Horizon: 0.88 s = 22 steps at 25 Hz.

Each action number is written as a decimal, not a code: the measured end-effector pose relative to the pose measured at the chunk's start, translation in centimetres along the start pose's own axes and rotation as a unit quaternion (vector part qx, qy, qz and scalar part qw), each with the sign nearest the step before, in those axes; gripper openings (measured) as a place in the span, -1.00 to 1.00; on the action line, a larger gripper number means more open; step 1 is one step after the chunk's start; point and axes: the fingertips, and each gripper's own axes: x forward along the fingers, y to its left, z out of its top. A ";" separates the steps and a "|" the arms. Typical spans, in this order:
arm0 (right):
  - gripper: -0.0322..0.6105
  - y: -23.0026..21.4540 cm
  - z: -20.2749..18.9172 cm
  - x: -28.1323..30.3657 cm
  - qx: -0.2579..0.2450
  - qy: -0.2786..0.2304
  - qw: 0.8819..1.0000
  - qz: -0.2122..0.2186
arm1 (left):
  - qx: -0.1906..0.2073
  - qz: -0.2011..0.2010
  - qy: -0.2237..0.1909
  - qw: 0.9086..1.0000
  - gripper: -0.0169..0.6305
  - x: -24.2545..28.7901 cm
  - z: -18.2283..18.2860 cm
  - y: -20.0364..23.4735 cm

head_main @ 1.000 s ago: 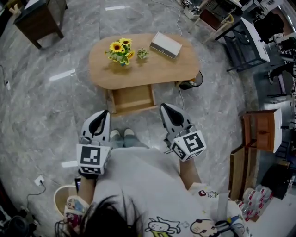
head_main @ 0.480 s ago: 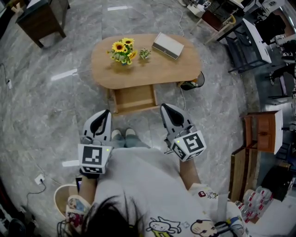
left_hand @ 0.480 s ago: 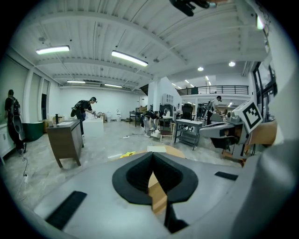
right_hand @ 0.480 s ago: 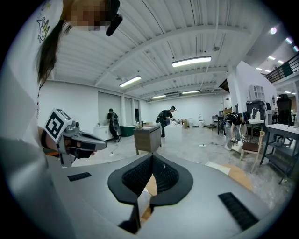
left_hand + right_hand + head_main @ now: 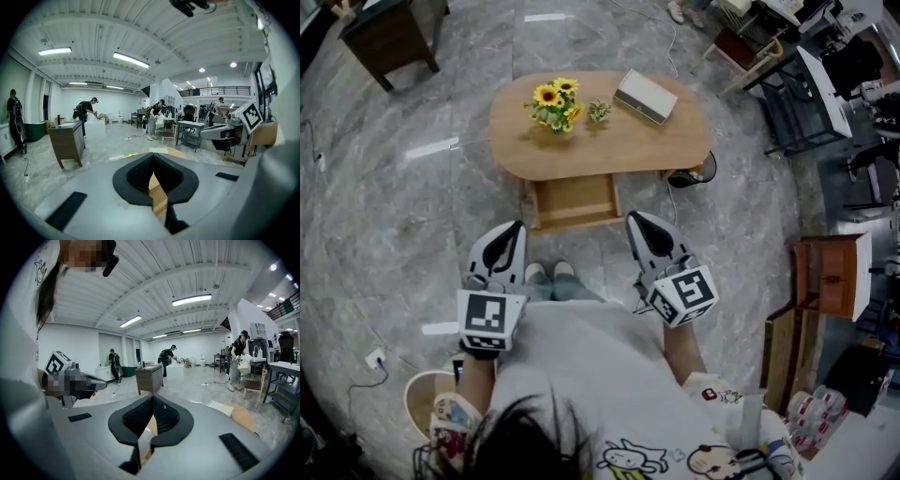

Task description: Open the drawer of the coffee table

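Pale, honey-coloured wood fills the middle of the head view: the coffee table (image 5: 614, 145) has a smooth oval top with rounded ends, and its drawer (image 5: 572, 200) juts out from under the edge at 6 o'clock, towards us. The drawer is a shallow square tray of the same wood, and its flat bottom shows bare.

Over the last second almost nothing changes. The table and drawer only creep a little towards 1 o'clock in the head view, while the drawer sticks out as far as before. The left gripper (image 5: 513, 230) and the right gripper (image 5: 636, 221) keep their places at 7 and 5 o'clock of the drawer, apart from it and touching nothing. In each gripper view the ribbed black pads meet at the tips with nothing between them, so both pairs of fingers are closed and empty.

We judge the opening done, with both hands drawn back.

On the tabletop, sunflowers (image 5: 555, 101) stand at 10 o'clock, a small green plant (image 5: 599, 111) is just beside them, and a flat, hard-edged box (image 5: 646, 95) lies at 1 o'clock. The floor (image 5: 412, 216) is glossy grey marble-look tile, and our shoes (image 5: 546, 272) show at 6 o'clock of the drawer.
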 end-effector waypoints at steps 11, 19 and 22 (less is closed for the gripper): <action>-0.90 0.2 -0.1 0.0 -0.005 -0.006 1.000 0.006 | 0.009 0.000 -0.028 1.000 -0.93 -0.4 0.8 0.7; -0.90 0.6 -0.1 -0.1 -0.011 -0.003 1.000 0.005 | 0.025 -0.014 -0.020 0.999 -0.93 -0.2 0.6 0.3; -0.90 0.6 -0.3 -0.4 -0.012 -0.002 1.000 0.001 | 0.027 -0.016 -0.020 0.999 -0.93 0.0 0.7 0.4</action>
